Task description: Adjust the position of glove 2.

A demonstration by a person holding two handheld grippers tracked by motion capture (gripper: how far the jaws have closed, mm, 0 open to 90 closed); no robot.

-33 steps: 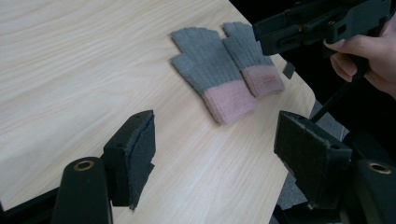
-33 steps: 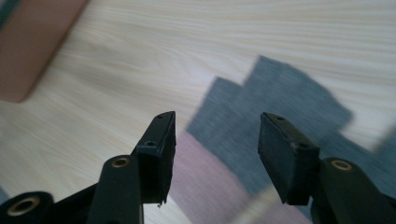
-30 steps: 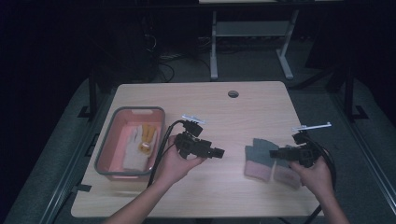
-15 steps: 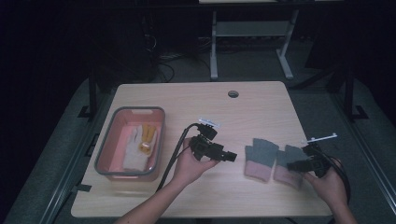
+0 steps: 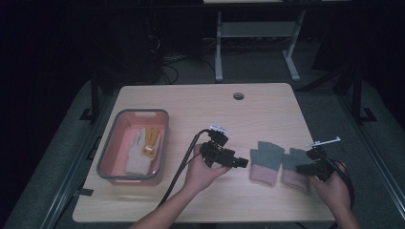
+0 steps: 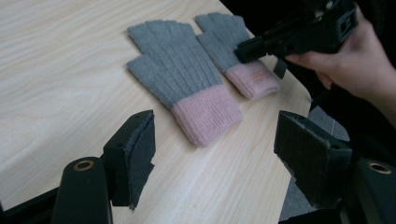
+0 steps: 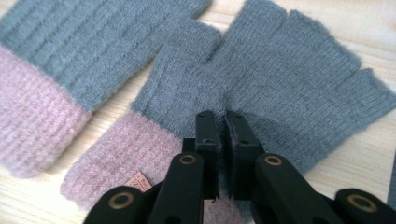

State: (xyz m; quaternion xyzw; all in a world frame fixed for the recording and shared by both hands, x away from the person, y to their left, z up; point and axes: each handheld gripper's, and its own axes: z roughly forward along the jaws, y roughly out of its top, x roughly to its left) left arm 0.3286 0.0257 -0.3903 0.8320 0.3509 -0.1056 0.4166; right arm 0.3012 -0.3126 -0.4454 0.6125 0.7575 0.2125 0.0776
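Observation:
Two grey knit gloves with pink cuffs lie flat side by side at the table's front right. My left gripper [image 5: 242, 163] hovers just left of the nearer-centre glove [image 5: 265, 161] [image 6: 180, 81], jaws wide open with nothing between them [image 6: 215, 120]. My right gripper [image 5: 299, 168] [image 7: 222, 116] reaches in from the right over the other glove [image 5: 291, 168] [image 7: 261, 88]. Its jaws are pressed together on a puckered bit of that glove's grey palm. The left gripper view has the right gripper [image 6: 299, 35] with its tip on this glove [image 6: 229, 42].
A grey-rimmed pink bin [image 5: 133, 112] sits at the table's left, holding a pale glove [image 5: 136, 155] and a yellow-orange one [image 5: 150, 140]. A cable hole [image 5: 238, 96] is near the far edge. The table's right edge [image 5: 317, 157] runs close behind the right hand.
My left gripper has travelled right, toward the gloves. The right hand has drawn back to the right, and its glove now lies a little farther right, apart from the other.

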